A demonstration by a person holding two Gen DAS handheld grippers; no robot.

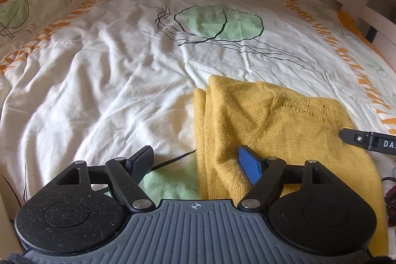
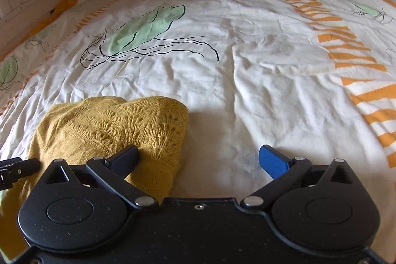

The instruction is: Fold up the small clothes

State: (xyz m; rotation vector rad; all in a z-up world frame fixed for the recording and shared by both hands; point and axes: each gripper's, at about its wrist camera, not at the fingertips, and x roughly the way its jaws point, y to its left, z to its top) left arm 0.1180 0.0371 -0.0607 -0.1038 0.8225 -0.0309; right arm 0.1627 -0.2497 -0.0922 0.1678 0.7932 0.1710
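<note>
My left claw (image 1: 198, 162) is spread over the near left edge of the knit (image 1: 272, 120), pinching nothing, and my right claw (image 2: 199, 157) gapes wide at its right edge, also empty. The knit lies doubled on the duvet (image 1: 111, 90) between them. I judge one fold made, another likely left

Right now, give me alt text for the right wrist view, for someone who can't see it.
A folded mustard-yellow knit garment lies on a white duvet printed with green jellyfish and orange stripes. The right gripper is open over the garment's right edge, holding nothing. The left gripper's tip shows at the left edge.
</note>
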